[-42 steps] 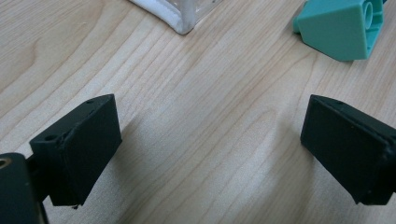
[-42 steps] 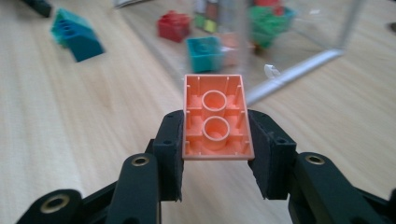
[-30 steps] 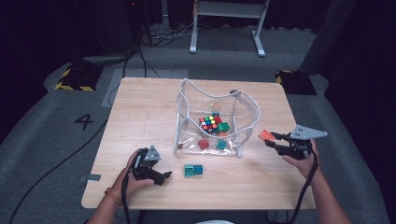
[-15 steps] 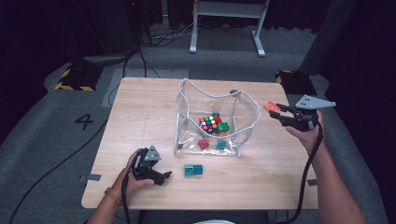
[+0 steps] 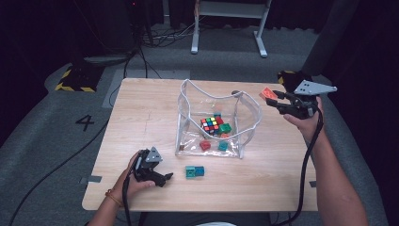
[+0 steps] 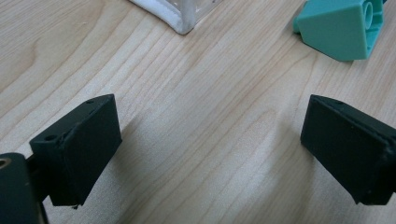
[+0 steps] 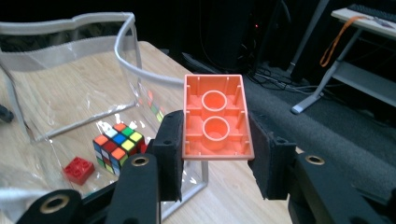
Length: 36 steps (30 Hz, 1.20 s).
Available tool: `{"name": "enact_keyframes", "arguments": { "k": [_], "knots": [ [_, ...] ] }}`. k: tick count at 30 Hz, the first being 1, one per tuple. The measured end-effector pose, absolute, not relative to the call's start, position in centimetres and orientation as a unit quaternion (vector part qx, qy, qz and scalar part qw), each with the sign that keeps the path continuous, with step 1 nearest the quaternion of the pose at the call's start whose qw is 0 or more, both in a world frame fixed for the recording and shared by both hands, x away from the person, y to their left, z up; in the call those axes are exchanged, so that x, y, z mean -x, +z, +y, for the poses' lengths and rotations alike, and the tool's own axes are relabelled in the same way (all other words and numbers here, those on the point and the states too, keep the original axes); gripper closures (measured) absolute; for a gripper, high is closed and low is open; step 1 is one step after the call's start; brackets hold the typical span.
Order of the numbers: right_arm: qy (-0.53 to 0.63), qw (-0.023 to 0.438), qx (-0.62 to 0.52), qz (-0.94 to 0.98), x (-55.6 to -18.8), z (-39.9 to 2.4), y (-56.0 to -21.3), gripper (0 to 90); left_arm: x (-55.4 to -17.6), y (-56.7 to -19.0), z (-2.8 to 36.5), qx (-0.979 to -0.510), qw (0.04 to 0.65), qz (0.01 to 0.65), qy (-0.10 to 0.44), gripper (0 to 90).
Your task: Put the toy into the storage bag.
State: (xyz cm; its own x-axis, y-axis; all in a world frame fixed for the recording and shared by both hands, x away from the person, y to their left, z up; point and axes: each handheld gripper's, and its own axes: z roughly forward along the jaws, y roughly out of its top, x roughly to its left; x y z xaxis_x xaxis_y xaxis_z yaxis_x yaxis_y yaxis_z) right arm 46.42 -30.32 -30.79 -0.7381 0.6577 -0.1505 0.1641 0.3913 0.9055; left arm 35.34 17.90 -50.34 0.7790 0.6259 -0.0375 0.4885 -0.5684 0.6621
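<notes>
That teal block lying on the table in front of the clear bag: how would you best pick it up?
Grip the teal block across its short flat sides, coming straight down from above. It lies flat on the table, apart from the clear bag, near the open left hand-held gripper.

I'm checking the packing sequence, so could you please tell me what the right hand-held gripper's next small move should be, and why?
Probably carry the orange brick leftward over the clear bag's open top. The right hand-held gripper clamps it just beyond the rim, and other toys already lie inside.
</notes>
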Motion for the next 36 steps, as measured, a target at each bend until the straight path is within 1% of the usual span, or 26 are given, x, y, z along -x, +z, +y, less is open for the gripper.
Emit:
{"name": "enact_keyframes", "arguments": {
  "k": [9,12,14,25,36],
  "knots": [
    [0.502,0.231,-0.220,0.804,-46.9,-27.3,-28.8,59.1,-35.3,-50.3,17.9,-0.880,0.339,0.317,0.102,5.1],
    [0.499,0.229,-0.200,0.812,-47.1,-25.9,-28.6,59.1,-35.3,-50.3,17.9,-0.880,0.340,0.317,0.101,5.1],
    [0.496,0.237,-0.196,0.812,-47.1,-24.9,-28.5,59.1,-35.4,-50.3,17.9,-0.880,0.340,0.316,0.103,5.1],
    [0.478,0.181,-0.123,0.851,-47.2,-19.8,-29.8,59.1,-35.3,-50.4,17.9,-0.879,0.340,0.316,0.103,5.1],
    [0.389,0.173,-0.100,0.900,-48.0,-16.8,-31.3,59.1,-35.3,-50.3,17.9,-0.880,0.339,0.316,0.101,5.1]
  ]
}}
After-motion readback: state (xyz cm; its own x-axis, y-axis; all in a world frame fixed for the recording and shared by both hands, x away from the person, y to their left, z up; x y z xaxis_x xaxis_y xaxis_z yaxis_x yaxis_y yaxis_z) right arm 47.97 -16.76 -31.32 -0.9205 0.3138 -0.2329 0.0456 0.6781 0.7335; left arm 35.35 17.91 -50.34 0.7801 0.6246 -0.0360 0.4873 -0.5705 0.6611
